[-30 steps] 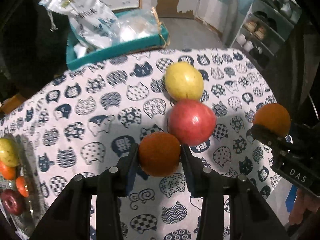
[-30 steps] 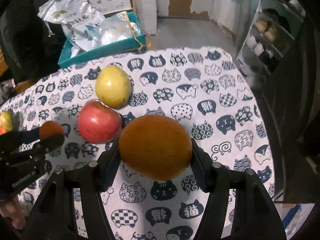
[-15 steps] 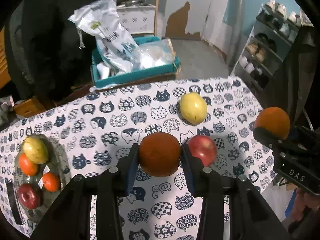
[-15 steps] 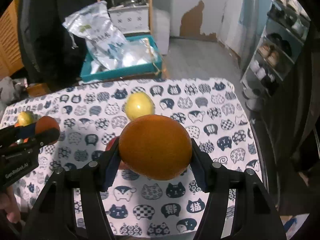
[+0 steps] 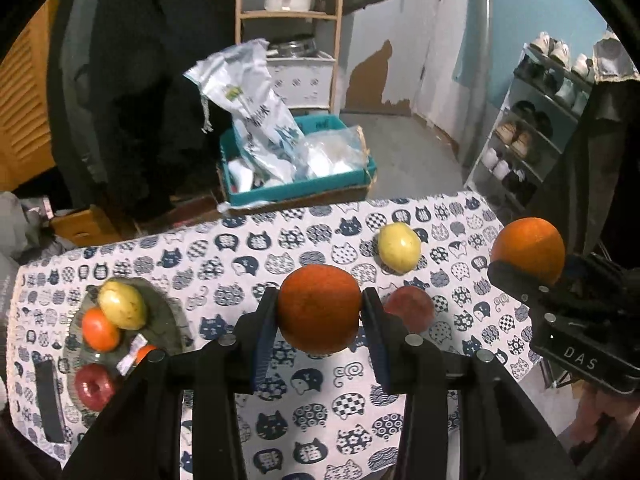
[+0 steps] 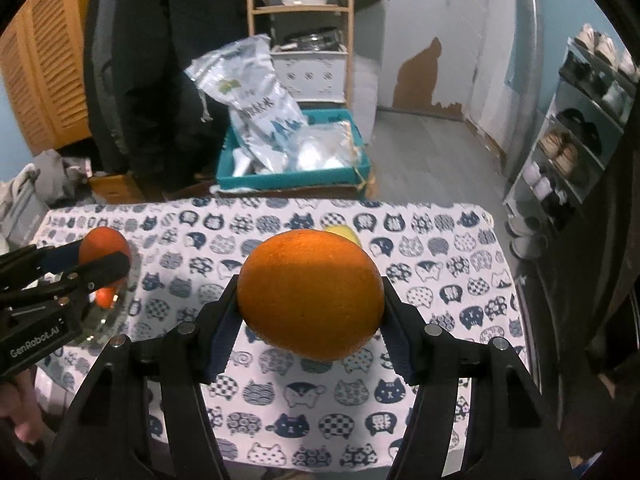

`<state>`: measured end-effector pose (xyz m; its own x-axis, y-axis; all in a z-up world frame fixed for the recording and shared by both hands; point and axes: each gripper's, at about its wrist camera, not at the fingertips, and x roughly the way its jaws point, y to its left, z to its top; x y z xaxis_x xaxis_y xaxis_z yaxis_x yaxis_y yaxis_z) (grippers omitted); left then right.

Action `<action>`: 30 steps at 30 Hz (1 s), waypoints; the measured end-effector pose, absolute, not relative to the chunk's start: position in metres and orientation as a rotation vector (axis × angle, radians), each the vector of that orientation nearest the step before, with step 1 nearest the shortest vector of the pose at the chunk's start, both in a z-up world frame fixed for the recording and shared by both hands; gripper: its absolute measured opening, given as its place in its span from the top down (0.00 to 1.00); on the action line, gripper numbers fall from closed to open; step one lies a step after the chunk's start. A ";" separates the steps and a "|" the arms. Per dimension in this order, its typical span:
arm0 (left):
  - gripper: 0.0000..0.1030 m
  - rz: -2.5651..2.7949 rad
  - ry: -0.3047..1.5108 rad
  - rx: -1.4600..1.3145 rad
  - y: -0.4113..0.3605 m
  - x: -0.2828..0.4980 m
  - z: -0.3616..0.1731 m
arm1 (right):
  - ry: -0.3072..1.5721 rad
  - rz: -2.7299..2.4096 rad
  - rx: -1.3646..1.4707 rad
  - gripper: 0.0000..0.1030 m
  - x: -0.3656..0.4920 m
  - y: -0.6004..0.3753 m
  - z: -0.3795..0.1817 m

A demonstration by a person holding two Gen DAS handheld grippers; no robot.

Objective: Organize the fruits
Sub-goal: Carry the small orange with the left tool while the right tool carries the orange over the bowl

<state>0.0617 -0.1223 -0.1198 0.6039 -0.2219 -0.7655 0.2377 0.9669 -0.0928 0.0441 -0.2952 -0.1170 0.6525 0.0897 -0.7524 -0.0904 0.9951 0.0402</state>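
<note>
- Left hand-held gripper is clamped on a small orange — both blue pads press its sides, and the fruit hangs in the air above the worktop.
- Right hand-held gripper is clamped on a large orange, pads tight on either flank, lifted clear of the cat-print cloth.
- Each gripper shows in the other's camera: the right one comes in from the right edge of the left view with its orange up front, the left one from the left edge of the right view.
- Just behind the small orange in the left view, a red apple sits on the cloth, partly hidden by the right finger.
- Further back, a yellow pear lies alone on the worktop, near the apple but not touching it; in the right view only its top peeks over the large orange.
- Off to the left end of the worktop — a glass plate carrying a yellow fruit, an orange fruit touching it, and a dark red apple at the near rim.
- A dark flat object lies beside the plate; what it is, I can't tell.
- Beyond the worktop, a teal box holds plastic bags, with a wooden shelf behind and a shoe rack at right.
</note>
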 end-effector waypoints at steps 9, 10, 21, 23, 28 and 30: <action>0.59 -0.218 0.840 0.004 -0.088 0.050 -0.103 | 0.812 0.156 -0.010 0.38 0.040 -0.268 -0.097; 0.59 -0.214 0.839 0.000 -0.085 0.049 -0.103 | 0.810 0.165 -0.013 0.38 0.040 -0.263 -0.096; 0.59 -0.162 0.801 -0.031 -0.048 0.042 -0.090 | 0.802 0.242 -0.040 0.38 0.045 -0.218 -0.089; 0.59 -0.150 0.797 -0.031 -0.043 0.041 -0.089 | 0.803 0.255 -0.041 0.38 0.047 -0.209 -0.088; 0.59 -0.117 0.795 -0.048 -0.025 0.041 -0.089 | 0.806 0.286 -0.041 0.38 0.055 -0.188 -0.087; 0.59 -0.102 0.797 -0.053 -0.018 0.042 -0.090 | 0.803 0.305 -0.042 0.38 0.060 -0.175 -0.085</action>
<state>0.0418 -0.0179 -0.0899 0.6941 -0.1117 -0.7112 0.0716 0.9937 -0.0863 0.0603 -0.1753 -0.0846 0.6529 0.2533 -0.7138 -0.2848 0.9554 0.0785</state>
